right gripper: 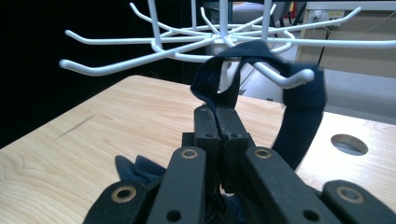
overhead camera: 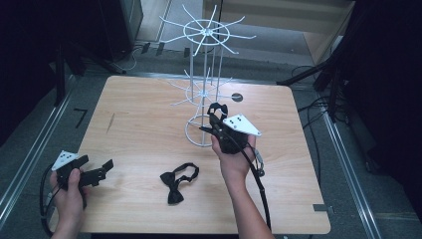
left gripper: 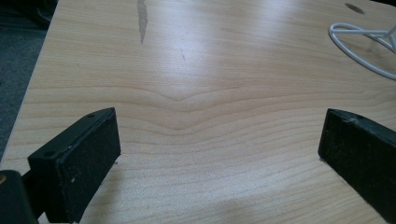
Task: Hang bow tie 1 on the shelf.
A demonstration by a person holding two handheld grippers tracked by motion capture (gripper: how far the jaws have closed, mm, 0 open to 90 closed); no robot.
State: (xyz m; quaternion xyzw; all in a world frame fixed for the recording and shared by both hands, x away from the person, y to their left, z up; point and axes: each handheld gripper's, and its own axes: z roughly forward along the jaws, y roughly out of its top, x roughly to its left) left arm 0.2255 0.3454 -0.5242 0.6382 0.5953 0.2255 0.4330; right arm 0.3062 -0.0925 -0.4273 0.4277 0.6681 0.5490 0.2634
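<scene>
A white wire rack (overhead camera: 205,84) with two tiers of hooked arms stands at the table's back middle. My right gripper (overhead camera: 215,114) is held up beside its lower tier, shut on the dark strap of a bow tie (overhead camera: 217,107). In the right gripper view the closed jaws (right gripper: 217,113) pinch the strap (right gripper: 299,107), which loops over a white hooked arm (right gripper: 285,77); the tie's bow (right gripper: 137,170) hangs below the jaws. A second black bow tie (overhead camera: 177,181) lies flat near the front edge. My left gripper (overhead camera: 102,168) rests open at the front left over bare wood (left gripper: 219,140).
The wooden table (overhead camera: 144,129) has a round hole (overhead camera: 237,97) behind the rack and a dark scratch (overhead camera: 110,122) on the left. The rack's base ring (left gripper: 359,46) lies far right of my left gripper. Dark stands and cables surround the table.
</scene>
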